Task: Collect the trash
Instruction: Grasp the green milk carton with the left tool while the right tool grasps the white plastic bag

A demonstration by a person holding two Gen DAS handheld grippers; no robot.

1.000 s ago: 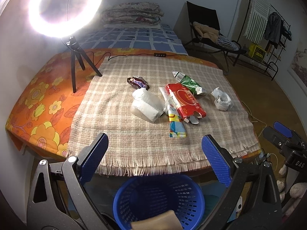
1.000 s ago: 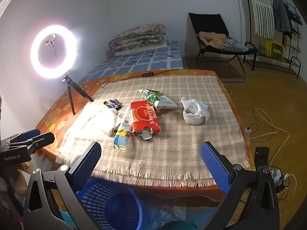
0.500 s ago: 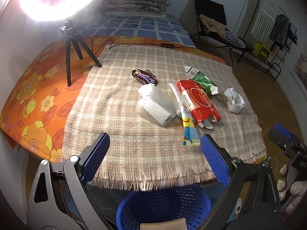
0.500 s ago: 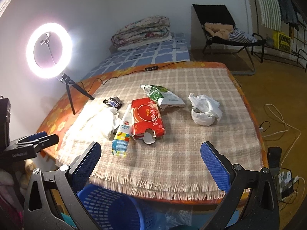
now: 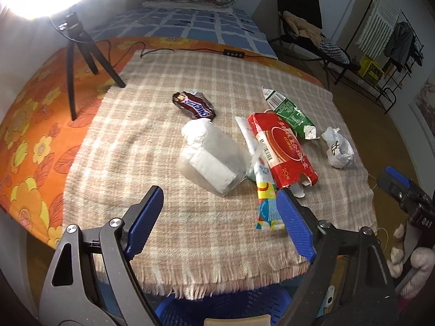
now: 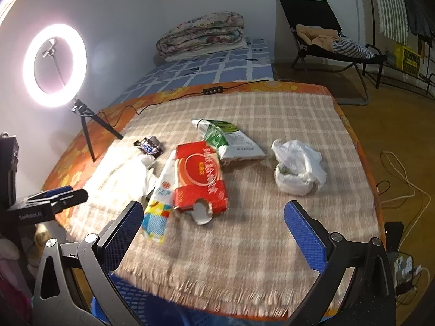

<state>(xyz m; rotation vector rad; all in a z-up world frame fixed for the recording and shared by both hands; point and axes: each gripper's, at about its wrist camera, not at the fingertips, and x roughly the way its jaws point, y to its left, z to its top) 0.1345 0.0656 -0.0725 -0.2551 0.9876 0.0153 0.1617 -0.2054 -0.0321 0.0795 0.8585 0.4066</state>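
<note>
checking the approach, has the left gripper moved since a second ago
Yes. The left gripper has come forward and down over the cloth, toward the trash; the basket slid below view. Its jaws have just been closing, with nothing between them.

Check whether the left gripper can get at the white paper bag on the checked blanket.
Probably yes: the left gripper is open, empty, aimed at the white paper bag, with only bare checked blanket between.

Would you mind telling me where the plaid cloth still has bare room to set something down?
Free: the near strip of the plaid cloth along its fringe, the left side toward the tripod, and the far stretch before the cable switch. Crowded: the middle, where candy bar wrapper, white bag, red carton and green packet cluster.
</note>
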